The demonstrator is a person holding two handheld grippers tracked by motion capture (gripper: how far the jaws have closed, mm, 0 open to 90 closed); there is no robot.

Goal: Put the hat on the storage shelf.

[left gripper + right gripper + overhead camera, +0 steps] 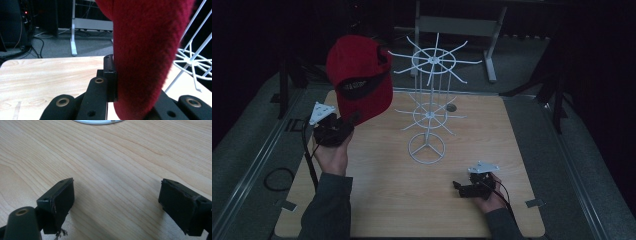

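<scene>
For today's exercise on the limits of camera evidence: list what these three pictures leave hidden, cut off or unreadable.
- High view: lettering on the red cap is too small and dim to read.
- Left gripper view: the cap's top runs past the upper edge; the cap covers one side of the left gripper.
- Right gripper view: the white wire rack is cut to a sliver of its base ring by the top edge.

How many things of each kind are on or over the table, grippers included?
Red cap: 1
White wire rack: 1
Grippers: 2, the left gripper shut on the cap, the right gripper open over the table
Total: 4
</scene>
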